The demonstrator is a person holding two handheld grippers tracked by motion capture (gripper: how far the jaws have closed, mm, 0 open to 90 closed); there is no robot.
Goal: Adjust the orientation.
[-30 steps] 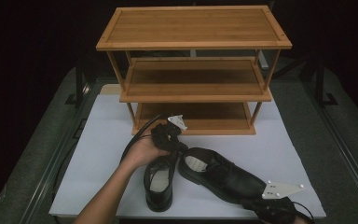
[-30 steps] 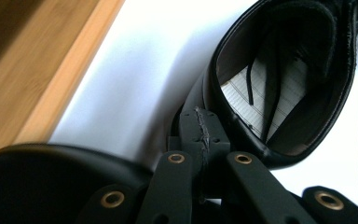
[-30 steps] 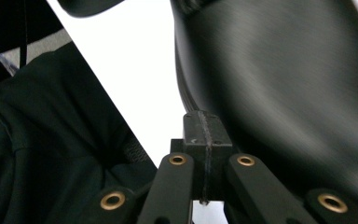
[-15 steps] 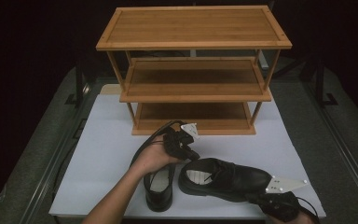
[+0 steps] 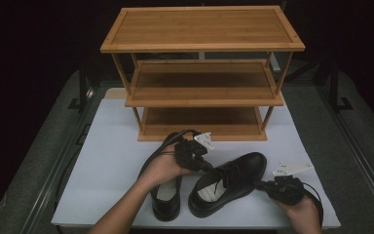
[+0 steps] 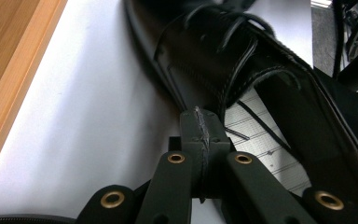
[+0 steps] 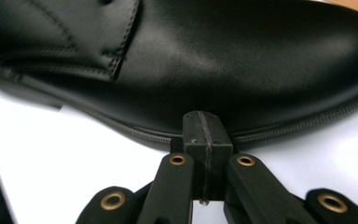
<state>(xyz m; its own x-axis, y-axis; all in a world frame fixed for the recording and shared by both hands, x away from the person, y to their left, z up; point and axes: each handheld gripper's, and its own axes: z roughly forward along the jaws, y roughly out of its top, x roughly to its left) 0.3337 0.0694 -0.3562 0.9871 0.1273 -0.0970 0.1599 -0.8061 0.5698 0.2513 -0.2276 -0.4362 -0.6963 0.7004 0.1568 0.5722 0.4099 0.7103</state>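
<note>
Leather of the black lace-up dress shoe (image 5: pixel 229 183) looks glossy and slick, the toe stiff, the collar softer; the collar rim or heel seems the best hold. It lies at the white mat's (image 5: pixel 107 146) 6 o'clock edge. Left gripper (image 5: pixel 205 165) at its collar and right gripper (image 5: pixel 262 185) at its sole have their jaws fully together, clasping nothing. No legible writing.
</note>
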